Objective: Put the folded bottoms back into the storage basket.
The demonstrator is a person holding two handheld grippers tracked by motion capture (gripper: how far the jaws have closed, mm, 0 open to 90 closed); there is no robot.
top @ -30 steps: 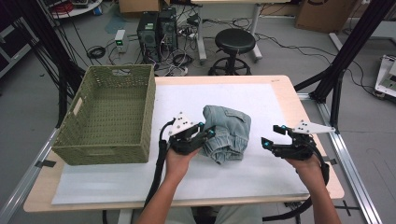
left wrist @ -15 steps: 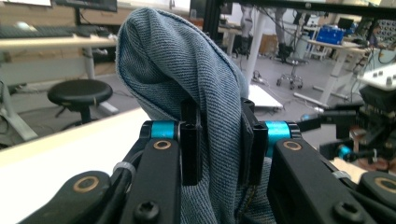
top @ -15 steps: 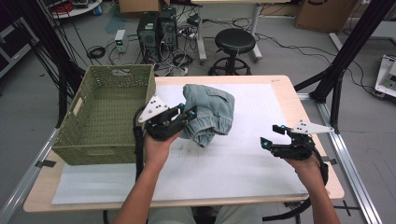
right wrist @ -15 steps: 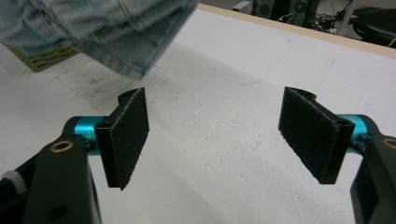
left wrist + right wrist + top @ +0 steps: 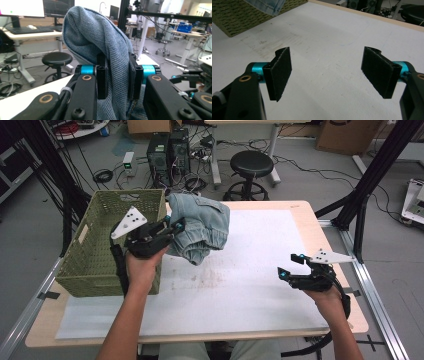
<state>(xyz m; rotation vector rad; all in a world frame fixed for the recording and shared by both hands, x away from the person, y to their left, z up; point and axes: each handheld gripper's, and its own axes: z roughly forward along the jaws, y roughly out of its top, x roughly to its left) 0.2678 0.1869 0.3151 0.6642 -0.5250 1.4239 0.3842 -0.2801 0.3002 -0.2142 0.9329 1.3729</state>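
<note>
A folded pair of blue denim jeans (image 5: pixel 200 225) hangs in the air, clear of the table, just right of the green woven basket (image 5: pixel 95 250). My left gripper (image 5: pixel 172 225) is shut on the jeans. In the left gripper view the denim (image 5: pixel 100 50) is pinched between both black jaws and bulges above them. My right gripper (image 5: pixel 291 266) hovers low over the white mat (image 5: pixel 240 290) at the right, open. In the right gripper view its two pads (image 5: pixel 280 72) stand wide apart with bare mat between them.
The basket sits at the table's left side, and its corner (image 5: pixel 237 17) shows in the right gripper view. Black frame posts (image 5: pixel 370 180) rise at the right. A stool (image 5: pixel 251 165) and computer towers (image 5: pixel 167 152) stand on the floor behind the table.
My left gripper lifted the jeans off the mat and carried them left and back toward the basket. The right gripper kept still.
</note>
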